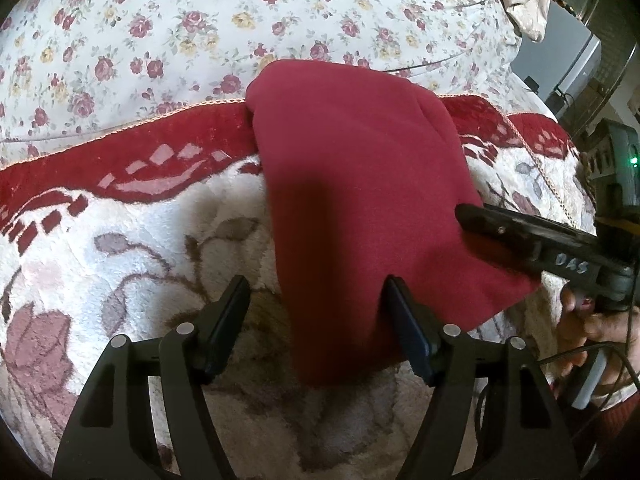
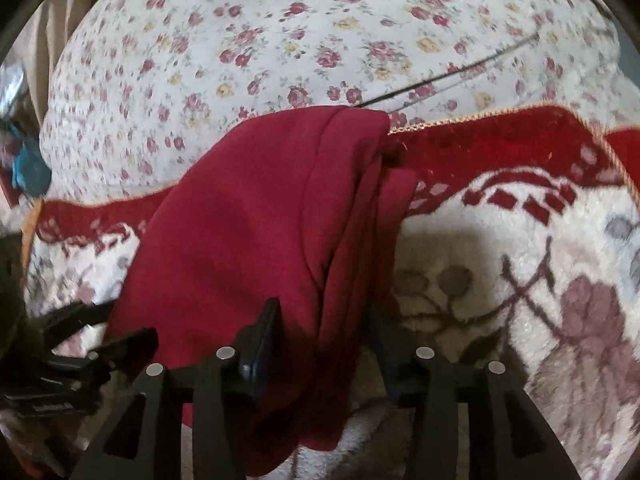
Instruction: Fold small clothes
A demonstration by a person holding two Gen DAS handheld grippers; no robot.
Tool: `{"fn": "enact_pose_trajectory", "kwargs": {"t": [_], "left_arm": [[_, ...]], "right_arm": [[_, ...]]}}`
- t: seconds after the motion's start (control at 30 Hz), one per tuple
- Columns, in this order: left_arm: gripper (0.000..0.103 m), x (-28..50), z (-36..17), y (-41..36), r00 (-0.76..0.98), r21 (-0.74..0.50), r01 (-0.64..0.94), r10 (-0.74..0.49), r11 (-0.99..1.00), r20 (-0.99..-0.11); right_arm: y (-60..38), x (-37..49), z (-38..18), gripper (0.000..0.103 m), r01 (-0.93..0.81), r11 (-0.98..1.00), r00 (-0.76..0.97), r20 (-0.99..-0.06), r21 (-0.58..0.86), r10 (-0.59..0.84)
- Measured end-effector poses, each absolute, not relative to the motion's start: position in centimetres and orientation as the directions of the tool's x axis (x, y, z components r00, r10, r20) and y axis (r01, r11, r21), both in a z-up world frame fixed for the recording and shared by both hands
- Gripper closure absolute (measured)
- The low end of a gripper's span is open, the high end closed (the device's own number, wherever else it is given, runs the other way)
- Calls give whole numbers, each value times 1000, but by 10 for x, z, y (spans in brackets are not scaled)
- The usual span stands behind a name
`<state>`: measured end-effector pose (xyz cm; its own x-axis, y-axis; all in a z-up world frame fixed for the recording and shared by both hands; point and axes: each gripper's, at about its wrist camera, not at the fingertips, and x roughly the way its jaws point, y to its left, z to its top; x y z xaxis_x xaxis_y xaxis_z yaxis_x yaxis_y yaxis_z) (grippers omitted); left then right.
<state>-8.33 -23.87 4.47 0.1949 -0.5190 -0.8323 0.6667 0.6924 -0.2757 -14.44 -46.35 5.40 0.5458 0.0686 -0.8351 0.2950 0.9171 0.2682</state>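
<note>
A dark red garment (image 1: pixel 360 200) lies folded lengthwise on a plush red and white floral blanket (image 1: pixel 120 240). My left gripper (image 1: pixel 316 292) is open, its fingers straddling the garment's near left edge. My right gripper shows in the left wrist view (image 1: pixel 480 216) at the garment's right edge. In the right wrist view the garment (image 2: pixel 260 240) has several stacked folds along its right side. My right gripper (image 2: pixel 324 316) is open around the garment's near end, the fingers apart on either side of the folds.
A white bedspread with small roses (image 1: pixel 240 20) lies beyond the blanket. The blanket's red border (image 2: pixel 500 140) crosses both views. A blue object (image 2: pixel 30 172) sits at the far left. A device with a green light (image 1: pixel 624 160) is at the right.
</note>
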Motion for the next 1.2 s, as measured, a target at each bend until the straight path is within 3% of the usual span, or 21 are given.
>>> {"fn": "enact_pose_trajectory", "kwargs": {"t": [0.17, 0.33, 0.4, 0.6, 0.67, 0.7, 0.87, 0.97, 1.1, 1.2], "left_arm": [[32, -79, 45, -236, 190, -304, 651, -537, 696, -822], [32, -76, 47, -232, 181, -343, 636, -566, 692, -804], [32, -73, 49, -228, 178, -371, 623, -587, 689, -790], [32, -48, 42, -231, 76, -520, 545, -657, 657, -750], [29, -40, 39, -237, 37, -564, 529, -682, 633, -731], [22, -37, 38, -239, 28, -575, 524, -687, 629, -726], [21, -16, 28, -253, -16, -641, 479, -724, 600, -690], [22, -8, 21, -260, -48, -676, 449, -739, 584, -672], [37, -16, 28, -259, -13, -636, 481, -720, 604, -694], [45, -24, 40, -251, 6, -617, 499, -714, 609, -700]], "right_arm": [[-470, -142, 84, 54, 295, 907, 626, -778, 301, 54], [-484, -118, 78, 50, 334, 889, 614, -788, 314, 47], [-491, -113, 68, 34, 351, 870, 611, -789, 347, 68], [-508, -115, 28, 12, 364, 815, 627, -766, 451, 143], [-514, -111, 23, 10, 358, 795, 636, -751, 490, 177], [-515, -108, 23, 10, 345, 796, 642, -743, 498, 186], [-510, -96, 14, 9, 277, 798, 664, -707, 535, 243], [-514, -97, 11, 28, 262, 765, 680, -675, 588, 286], [-508, -101, 19, 50, 261, 773, 695, -668, 579, 265], [-500, -107, 37, 56, 232, 761, 724, -630, 606, 281]]}}
